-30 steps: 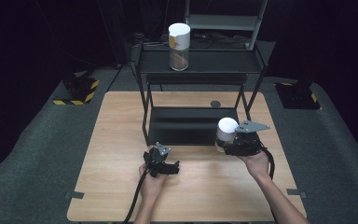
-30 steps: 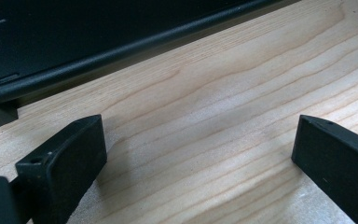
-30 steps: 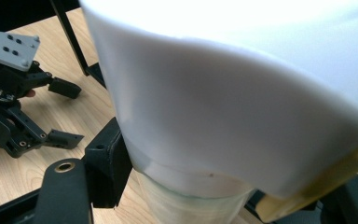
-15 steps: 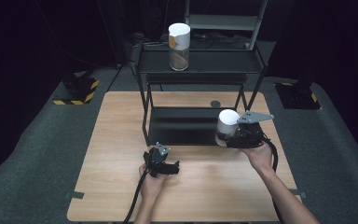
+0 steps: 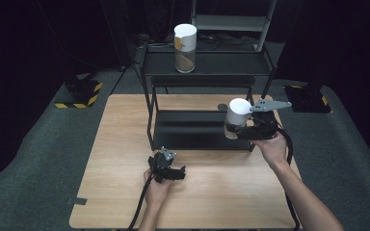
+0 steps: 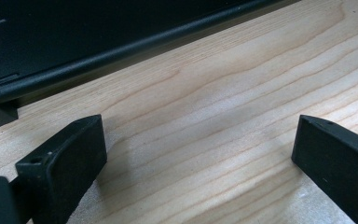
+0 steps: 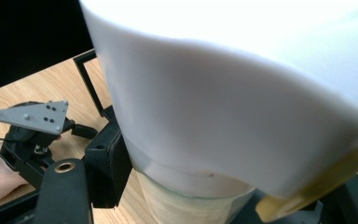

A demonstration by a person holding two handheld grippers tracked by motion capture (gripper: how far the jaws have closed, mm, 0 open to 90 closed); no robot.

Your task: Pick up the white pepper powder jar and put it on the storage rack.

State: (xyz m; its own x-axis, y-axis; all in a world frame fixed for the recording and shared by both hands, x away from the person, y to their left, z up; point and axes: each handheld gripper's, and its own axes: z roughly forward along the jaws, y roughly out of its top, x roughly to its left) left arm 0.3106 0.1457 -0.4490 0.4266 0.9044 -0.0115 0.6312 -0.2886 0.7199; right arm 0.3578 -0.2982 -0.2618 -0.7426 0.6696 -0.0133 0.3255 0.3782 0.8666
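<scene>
A white-lidded jar (image 5: pixel 238 115) is held in the air at the right end of the black shelf rack (image 5: pixel 207 72), with my right gripper (image 5: pixel 250 129) shut on it. In the right gripper view the jar (image 7: pixel 242 107) looms close, its white lid on top and a clear body below, with a black finger (image 7: pixel 105 168) pressed to its left side. A second white-lidded jar (image 5: pixel 185 48) stands on the rack's top shelf. My left gripper (image 5: pixel 167 168) rests low on the wooden table (image 5: pixel 125 144), open, its fingers (image 6: pixel 63 163) wide apart over bare wood.
The rack's lower shelf (image 5: pixel 192 130) lies just above the table, its front edge (image 6: pixel 121 51) just ahead of the left gripper. A small dark disc (image 5: pixel 222 107) lies on the table behind the rack. Grey carpet (image 5: pixel 38 144) surrounds the table.
My right gripper has lifted the jar and carried it farther from me, up along the rack's right end. The left gripper has not moved.
</scene>
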